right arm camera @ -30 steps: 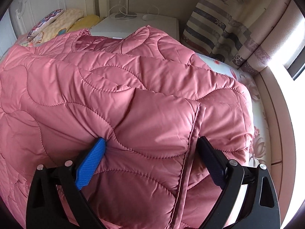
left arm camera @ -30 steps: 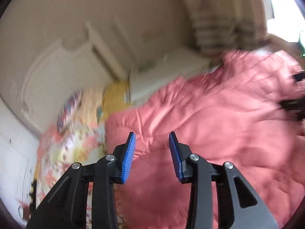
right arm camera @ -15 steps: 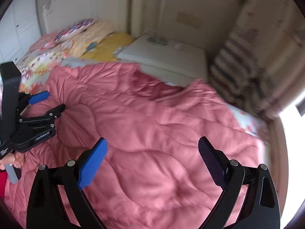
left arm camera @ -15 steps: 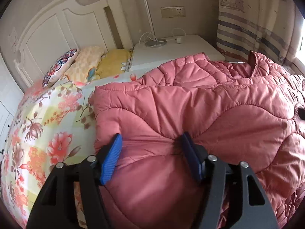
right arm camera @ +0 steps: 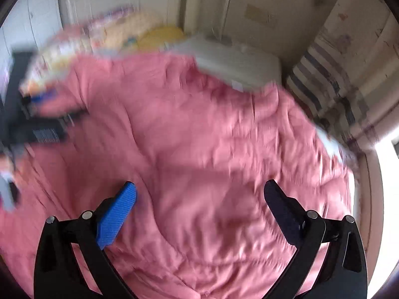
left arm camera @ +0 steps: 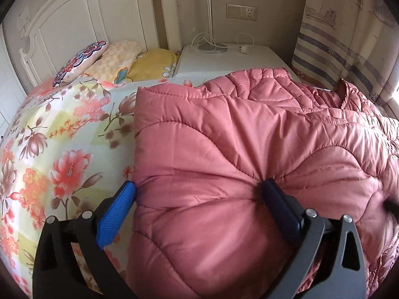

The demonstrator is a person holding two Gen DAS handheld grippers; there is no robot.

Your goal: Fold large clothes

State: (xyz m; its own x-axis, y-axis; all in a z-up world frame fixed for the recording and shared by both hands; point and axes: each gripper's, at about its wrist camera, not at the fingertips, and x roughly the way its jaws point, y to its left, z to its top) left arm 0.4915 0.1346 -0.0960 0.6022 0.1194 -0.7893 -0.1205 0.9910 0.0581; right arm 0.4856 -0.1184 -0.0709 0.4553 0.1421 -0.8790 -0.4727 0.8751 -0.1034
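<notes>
A big pink quilted jacket [left arm camera: 237, 137] lies folded on the flowered bed sheet [left arm camera: 62, 137]. My left gripper [left arm camera: 197, 185] is low on its left edge and its jaws are opening. The folded edge lies between them: the blue left pad [left arm camera: 117, 214] sits beside the edge and the right fingertip dents the top. In the blurred right wrist view, my right gripper [right arm camera: 199, 185] hovers over the jacket [right arm camera: 199, 124]. Its jaws are opening wide and hold nothing. The left gripper [right arm camera: 32, 124] shows there as a dark smear at the far left.
Several pillows [left arm camera: 112, 59] lean against the white headboard [left arm camera: 87, 12]. A white nightstand [left arm camera: 224, 59] with a lamp base and cables stands behind the jacket. A striped curtain [left arm camera: 336, 37] hangs at the right by the window. Bare sheet lies left of the jacket.
My left gripper's jaws spread from narrow to wide as it came down onto the jacket's left edge. My right gripper lifted off the fold it straddled and swung over the jacket.
</notes>
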